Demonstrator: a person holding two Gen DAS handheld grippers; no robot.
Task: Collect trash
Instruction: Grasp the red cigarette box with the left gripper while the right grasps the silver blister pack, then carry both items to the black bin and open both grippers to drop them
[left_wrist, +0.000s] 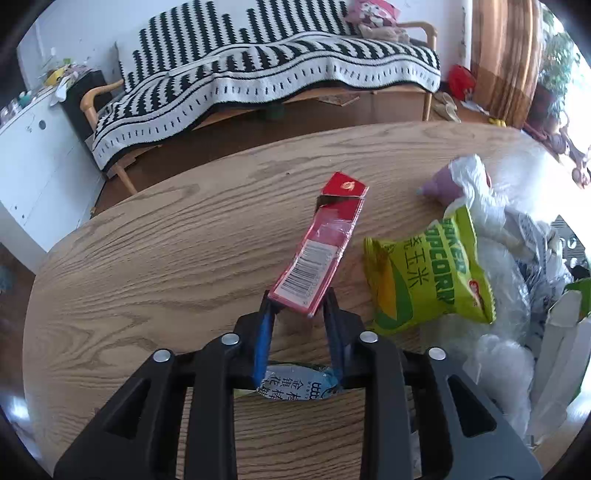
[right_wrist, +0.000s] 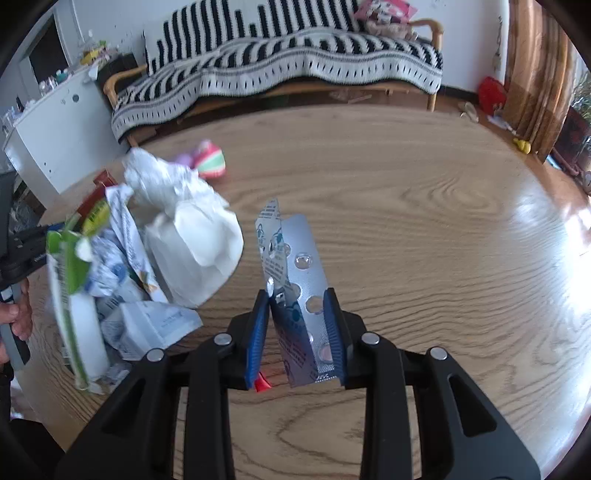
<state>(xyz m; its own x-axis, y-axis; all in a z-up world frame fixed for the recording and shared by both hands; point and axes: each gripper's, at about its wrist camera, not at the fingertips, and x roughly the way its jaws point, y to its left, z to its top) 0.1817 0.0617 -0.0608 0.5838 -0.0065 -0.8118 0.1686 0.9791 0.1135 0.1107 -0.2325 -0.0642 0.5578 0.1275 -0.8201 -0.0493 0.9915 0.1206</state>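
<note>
Both claws point steeply downward, the left claw (left_wrist: 297, 302) with its blue pads pinched narrow on a red box (left_wrist: 321, 251), the right claw (right_wrist: 297, 302) likewise clamped on a silver blister pack (right_wrist: 303, 288), each lifted off the counter (right_wrist: 424, 229).

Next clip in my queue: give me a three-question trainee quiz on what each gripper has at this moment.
1. True or false: the left gripper is shut on the red carton.
2. What does the right gripper hold?
A. the green popcorn bag
B. the silver blister pack
C. the white plastic bag
3. Fill in: all the trash lies on a round ____ table.

Key: 1 true; 2 B; 3 wooden.
</note>
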